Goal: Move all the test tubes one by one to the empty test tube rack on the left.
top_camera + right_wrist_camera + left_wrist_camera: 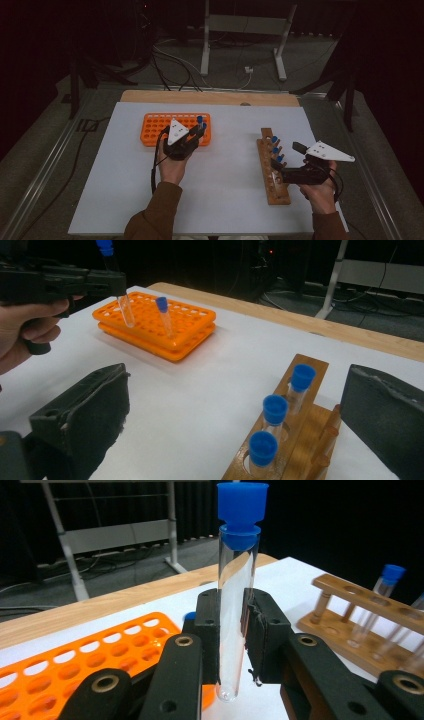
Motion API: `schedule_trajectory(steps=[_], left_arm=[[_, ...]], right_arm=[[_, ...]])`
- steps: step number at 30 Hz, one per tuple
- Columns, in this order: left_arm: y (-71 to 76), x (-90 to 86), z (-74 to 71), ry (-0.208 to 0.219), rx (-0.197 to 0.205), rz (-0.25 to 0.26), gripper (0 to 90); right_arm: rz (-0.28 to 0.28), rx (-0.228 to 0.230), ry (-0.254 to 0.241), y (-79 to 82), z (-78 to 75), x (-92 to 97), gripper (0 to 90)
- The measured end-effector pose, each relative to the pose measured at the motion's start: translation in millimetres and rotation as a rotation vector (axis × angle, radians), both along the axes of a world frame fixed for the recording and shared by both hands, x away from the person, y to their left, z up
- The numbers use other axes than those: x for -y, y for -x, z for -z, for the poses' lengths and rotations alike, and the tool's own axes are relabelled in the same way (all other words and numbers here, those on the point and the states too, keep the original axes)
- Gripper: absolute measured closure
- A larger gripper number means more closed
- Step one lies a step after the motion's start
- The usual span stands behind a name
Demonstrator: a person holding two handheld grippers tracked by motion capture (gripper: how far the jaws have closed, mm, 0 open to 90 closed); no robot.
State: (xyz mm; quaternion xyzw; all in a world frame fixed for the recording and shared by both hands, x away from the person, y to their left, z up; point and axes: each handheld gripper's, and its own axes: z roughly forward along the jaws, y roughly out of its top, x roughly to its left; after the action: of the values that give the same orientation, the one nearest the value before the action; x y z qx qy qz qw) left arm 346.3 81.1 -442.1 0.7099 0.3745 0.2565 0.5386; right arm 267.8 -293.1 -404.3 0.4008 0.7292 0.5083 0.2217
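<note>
The left tool point(232, 645) grasps an upright capped tube point(236, 600) above the orange rack point(176, 129); the right tool point(240, 425) stands released near the wooden rack point(295, 440).

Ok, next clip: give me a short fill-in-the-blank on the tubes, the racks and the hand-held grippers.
1. The left hand-held gripper is shut on a clear test tube with a ____ cap.
2. One capped tube already stands in the ____ plastic rack.
3. The wooden rack in front of the right hand-held gripper holds ____ capped tubes.
4. The right hand-held gripper's jaws stand ____, with nothing between them.

Missing words: blue; orange; three; open
</note>
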Motion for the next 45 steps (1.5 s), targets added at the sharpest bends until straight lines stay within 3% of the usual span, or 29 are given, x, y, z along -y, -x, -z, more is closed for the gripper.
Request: schedule_trajectory(steps=[10,18,29,38,42,45], left_arm=[[-18.6,0.9,13.0,-0.03,-0.006,-0.071,78.0],[-33.4,1.8,27.2,-0.014,-0.042,-0.121,78.0],[-44.3,3.4,40.1,-0.003,-0.075,-0.134,77.9],[-47.4,8.6,57.1,-0.083,-0.143,-0.115,78.3],[-47.0,7.0,58.6,-0.093,-0.157,-0.106,78.8],[-46.7,8.6,60.1,-0.137,-0.17,-0.093,78.9]], right_arm=[[0.01,0.008,-0.021,1.4,-1.1,6.9,0.0],[0.013,0.022,-0.036,3.4,-3.8,11.7,0.0],[0.005,0.026,-0.022,4.4,-2.7,9.7,0.0],[0.002,0.034,-0.024,5.9,-3.8,11.6,0.0],[0.0,0.035,-0.024,6.4,-3.9,12.3,0.0],[-0.008,0.034,-0.017,6.8,-3.1,10.1,0.0]])
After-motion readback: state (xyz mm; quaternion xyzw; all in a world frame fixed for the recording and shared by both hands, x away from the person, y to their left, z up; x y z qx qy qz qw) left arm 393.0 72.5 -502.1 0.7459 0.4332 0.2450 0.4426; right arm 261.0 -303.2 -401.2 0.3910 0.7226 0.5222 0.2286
